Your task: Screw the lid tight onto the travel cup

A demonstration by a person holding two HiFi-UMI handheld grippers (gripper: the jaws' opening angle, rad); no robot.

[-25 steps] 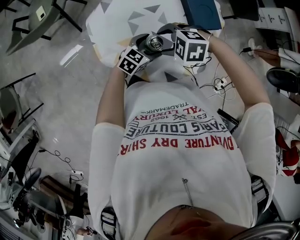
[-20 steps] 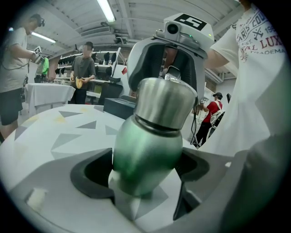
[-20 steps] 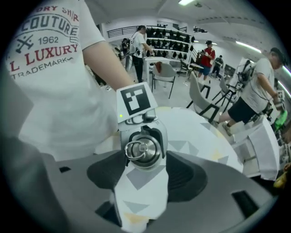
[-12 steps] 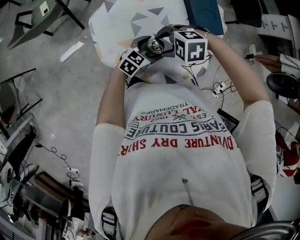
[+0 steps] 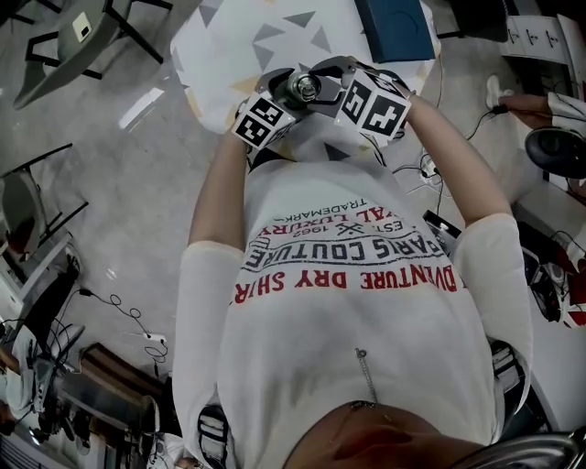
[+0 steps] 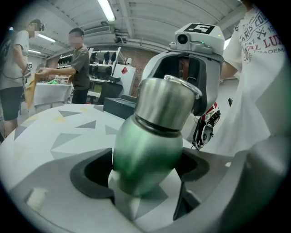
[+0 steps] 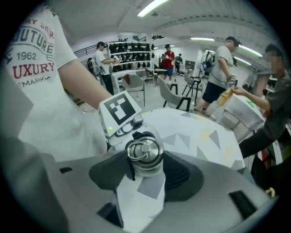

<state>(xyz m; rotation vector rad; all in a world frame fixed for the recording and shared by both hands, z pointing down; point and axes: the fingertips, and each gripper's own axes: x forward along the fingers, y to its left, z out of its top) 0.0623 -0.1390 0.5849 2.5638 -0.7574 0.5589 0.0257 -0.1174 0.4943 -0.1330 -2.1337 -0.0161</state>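
The travel cup has a green body (image 6: 144, 152) and a steel lid (image 6: 166, 105) with a wire ring on top (image 7: 144, 154). I hold it tilted above the patterned table (image 5: 240, 38), close to my chest. My left gripper (image 6: 145, 179) is shut on the green body low down. My right gripper (image 7: 145, 169) comes at the lid (image 5: 304, 87) from above; its jaws have just closed in a little and its dark pads sit against the lid's sides. In the head view the marker cubes of the left gripper (image 5: 286, 99) and the right gripper (image 5: 322, 84) flank the cup.
A dark blue box (image 5: 396, 26) lies at the table's far edge. Cables and a power strip (image 5: 427, 166) trail on the floor to the right, chairs (image 5: 82, 27) stand to the left. Several people stand at benches behind (image 7: 223, 68).
The right gripper has rolled about the lid, its marker cube tipping to a new angle. The left gripper and the cup body have kept still.
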